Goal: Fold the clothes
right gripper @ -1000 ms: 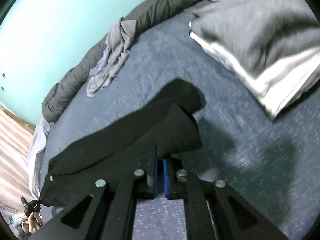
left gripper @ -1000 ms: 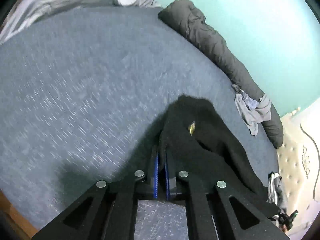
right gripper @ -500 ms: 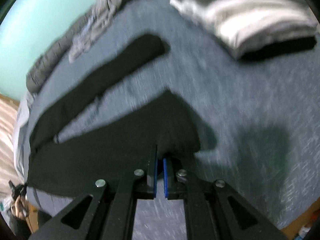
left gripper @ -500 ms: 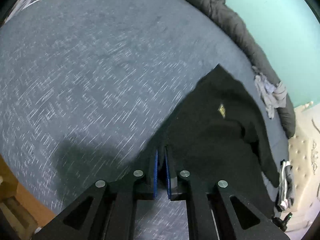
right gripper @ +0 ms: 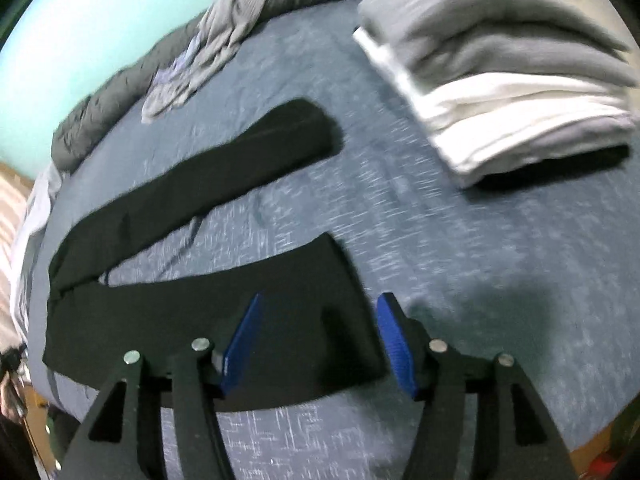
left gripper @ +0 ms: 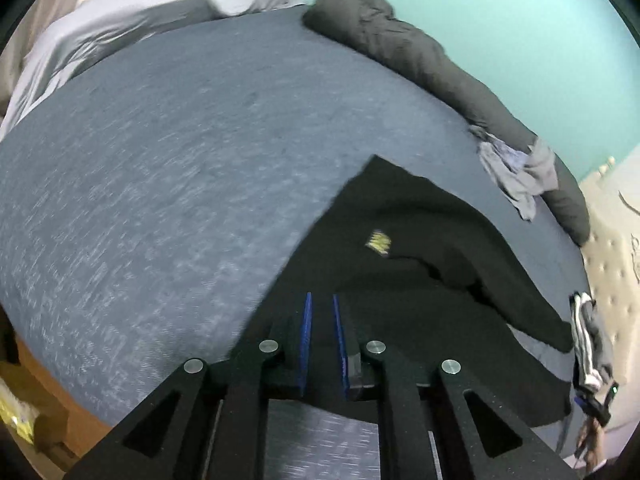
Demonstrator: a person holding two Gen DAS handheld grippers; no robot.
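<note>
Both hand-held grippers are seen parted over the black trousers [right gripper: 192,320] spread flat on the bed [left gripper: 160,184]. A wide gap is shown by the right hand-held gripper [right gripper: 320,336] above a leg hem at 6 o'clock; a narrow gap, gripping nothing, is kept by the left hand-held gripper [left gripper: 322,340] at the waist. The legs are laid apart, probably so one can be folded over the other. A folded stack [right gripper: 500,80] is kept at 2 o'clock.

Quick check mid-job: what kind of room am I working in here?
Most likely a bedroom. The black garment lies on a blue-sheeted bed, a tufted headboard stands at one end, and folded clothes sit stacked on the mattress.
</note>
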